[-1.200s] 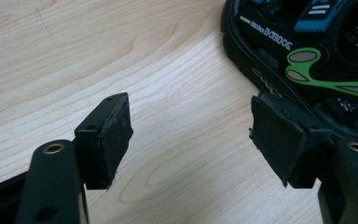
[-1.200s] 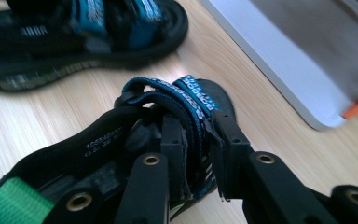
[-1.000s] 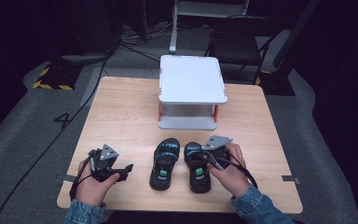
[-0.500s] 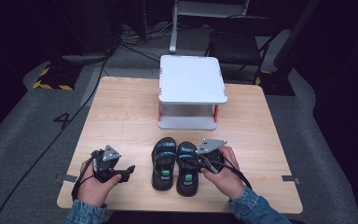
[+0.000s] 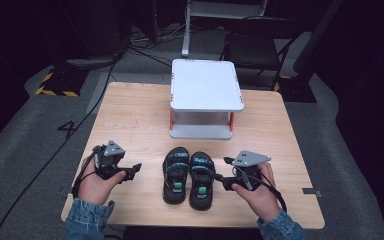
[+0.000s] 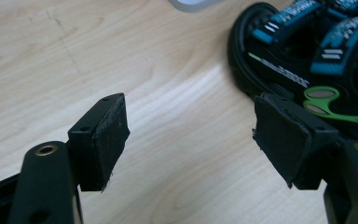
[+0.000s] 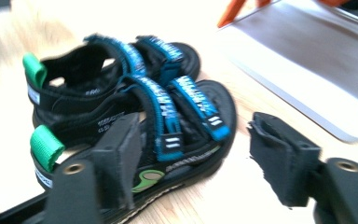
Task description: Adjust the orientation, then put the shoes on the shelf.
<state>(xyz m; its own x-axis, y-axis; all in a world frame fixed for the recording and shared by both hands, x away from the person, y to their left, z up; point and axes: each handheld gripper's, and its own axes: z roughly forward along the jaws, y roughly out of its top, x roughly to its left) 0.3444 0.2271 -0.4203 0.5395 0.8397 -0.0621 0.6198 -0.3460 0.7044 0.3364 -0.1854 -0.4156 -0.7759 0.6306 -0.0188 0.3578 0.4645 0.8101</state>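
My left gripper (image 6: pixel 191 140) had its jaws spread wide over bare wood, and my right gripper (image 7: pixel 196 158) was likewise agape, gripping nothing. Between them, low in the high view's centre, sat the pair of black sandals (image 5: pixel 189 176). Above stood the white shelf stand (image 5: pixel 203 97) on the table (image 5: pixel 130 115).

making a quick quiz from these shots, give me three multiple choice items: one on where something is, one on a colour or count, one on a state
1. Where do the sandals sit?
A. on the white stand
B. on the table in front of the white stand
C. on the floor

2. What colour are the sandals' heel tabs?
A. green
B. red
C. yellow

3. How do the right gripper's jaws stand?
A. shut on a strap
B. shut on nothing
C. open

Key: 1 B, the high view shows them between stand and person. 2 A, green loops at both heels. 3 C, a wide gap shows between the pads.
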